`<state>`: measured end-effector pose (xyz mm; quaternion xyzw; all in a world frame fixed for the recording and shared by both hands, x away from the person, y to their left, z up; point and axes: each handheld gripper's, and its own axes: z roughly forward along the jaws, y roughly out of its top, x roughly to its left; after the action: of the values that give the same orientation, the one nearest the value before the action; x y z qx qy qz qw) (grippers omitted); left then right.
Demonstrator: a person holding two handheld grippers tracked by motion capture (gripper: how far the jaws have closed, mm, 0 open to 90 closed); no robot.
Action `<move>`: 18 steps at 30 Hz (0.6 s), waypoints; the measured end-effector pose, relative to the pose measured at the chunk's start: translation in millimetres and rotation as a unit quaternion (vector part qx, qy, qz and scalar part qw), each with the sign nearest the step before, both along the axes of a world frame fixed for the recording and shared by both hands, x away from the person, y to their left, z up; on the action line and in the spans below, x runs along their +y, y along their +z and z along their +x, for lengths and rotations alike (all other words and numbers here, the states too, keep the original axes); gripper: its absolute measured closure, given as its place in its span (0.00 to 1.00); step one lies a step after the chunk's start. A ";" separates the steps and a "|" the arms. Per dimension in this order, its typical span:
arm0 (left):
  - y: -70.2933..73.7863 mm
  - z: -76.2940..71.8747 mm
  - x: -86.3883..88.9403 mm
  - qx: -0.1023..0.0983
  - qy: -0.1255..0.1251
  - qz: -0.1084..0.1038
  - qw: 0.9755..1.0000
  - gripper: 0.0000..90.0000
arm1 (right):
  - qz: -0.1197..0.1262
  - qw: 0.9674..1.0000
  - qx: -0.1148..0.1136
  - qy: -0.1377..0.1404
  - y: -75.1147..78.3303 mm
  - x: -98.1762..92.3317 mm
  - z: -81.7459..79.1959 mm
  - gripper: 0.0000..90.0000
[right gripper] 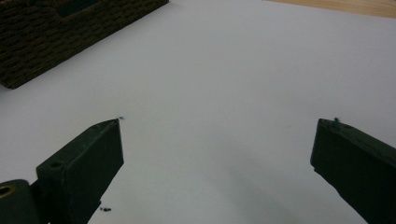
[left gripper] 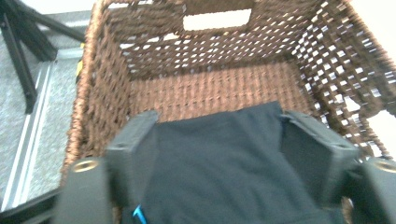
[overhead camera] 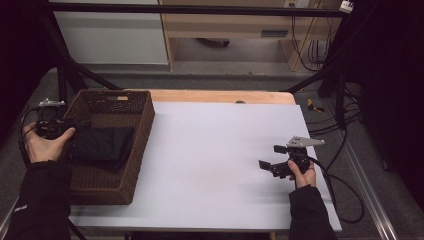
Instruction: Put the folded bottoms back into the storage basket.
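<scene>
A folded black cloth [overhead camera: 102, 144] lay inside the wicker basket [overhead camera: 141, 131] at the table's [overhead camera: 225, 165] nine o'clock edge. The left gripper [left gripper: 224, 154] hung over it, jaws spread to either side of the fabric, gripping nothing. The right gripper [overhead camera: 274, 166] waited at four o'clock, jaws released. A clean lift would likely need a low, centred pinch. No legible writing appeared.

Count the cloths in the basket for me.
1: a black cloth lies on the basket floor, between the open left claw's jaws. Anything under it would be hidden.
</scene>
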<state>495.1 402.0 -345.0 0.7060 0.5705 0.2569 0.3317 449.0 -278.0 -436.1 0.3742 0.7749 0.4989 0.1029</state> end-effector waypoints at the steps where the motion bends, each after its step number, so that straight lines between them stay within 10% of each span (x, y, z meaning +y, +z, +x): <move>1: 0.9 -2.0 -1.7 -0.001 -0.003 -0.001 1.000 0.26 | 0.000 1.000 0.000 0.000 -0.2 0.2 0.0 0.03; 18: 5.4 -33.2 -28.2 -0.047 -0.027 -0.049 0.997 0.07 | 0.001 1.000 0.001 0.001 -0.3 1.0 -0.3 0.03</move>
<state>461.8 373.8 -339.6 0.6915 0.5468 0.2522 0.3990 448.8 -277.0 -436.5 0.3740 0.7749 0.4993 0.1011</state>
